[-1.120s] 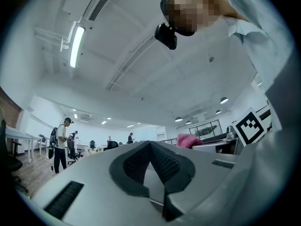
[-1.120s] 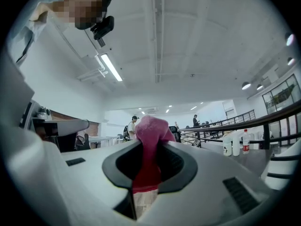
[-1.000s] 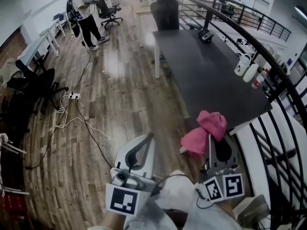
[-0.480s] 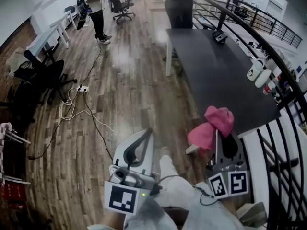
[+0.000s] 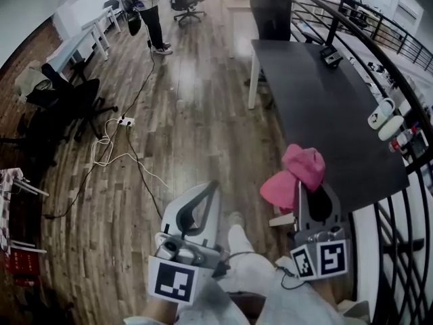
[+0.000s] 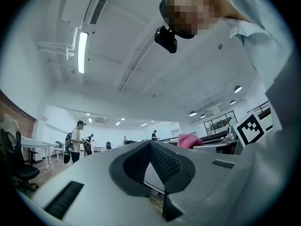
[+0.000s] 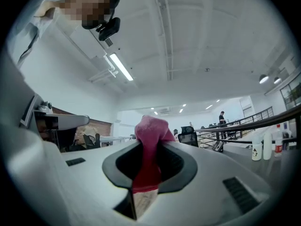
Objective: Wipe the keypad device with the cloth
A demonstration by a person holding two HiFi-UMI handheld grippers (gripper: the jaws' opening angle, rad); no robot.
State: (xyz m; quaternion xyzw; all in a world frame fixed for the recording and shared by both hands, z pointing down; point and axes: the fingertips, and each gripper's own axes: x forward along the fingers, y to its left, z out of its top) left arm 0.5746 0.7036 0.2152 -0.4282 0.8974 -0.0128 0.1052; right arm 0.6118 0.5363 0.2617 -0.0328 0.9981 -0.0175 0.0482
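My right gripper (image 5: pixel 298 187) is shut on a pink cloth (image 5: pixel 298 170), which bunches above its jaws and hangs down between them; the right gripper view shows the same cloth (image 7: pixel 151 128) pinched in that gripper (image 7: pixel 149 142). A small dark keypad device (image 5: pixel 331 55) lies at the far end of the dark table (image 5: pixel 318 107), well ahead of both grippers. It also shows as a small dark shape (image 7: pixel 217 146) in the right gripper view. My left gripper (image 5: pixel 214 185) is held over the wooden floor, left of the table, shut and empty (image 6: pixel 150 146).
White bottles (image 5: pixel 383 116) stand at the table's right edge by a black railing (image 5: pixel 399 80). An office chair (image 5: pixel 273 13) sits at the table's far end. A power strip with cables (image 5: pixel 123 122) lies on the floor at left. A person (image 5: pixel 150 15) stands far off.
The head view has moved forward and turned left, so the table and keypad device now sit further right and lower. Both grippers keep their pose, and the cloth stays gripped.
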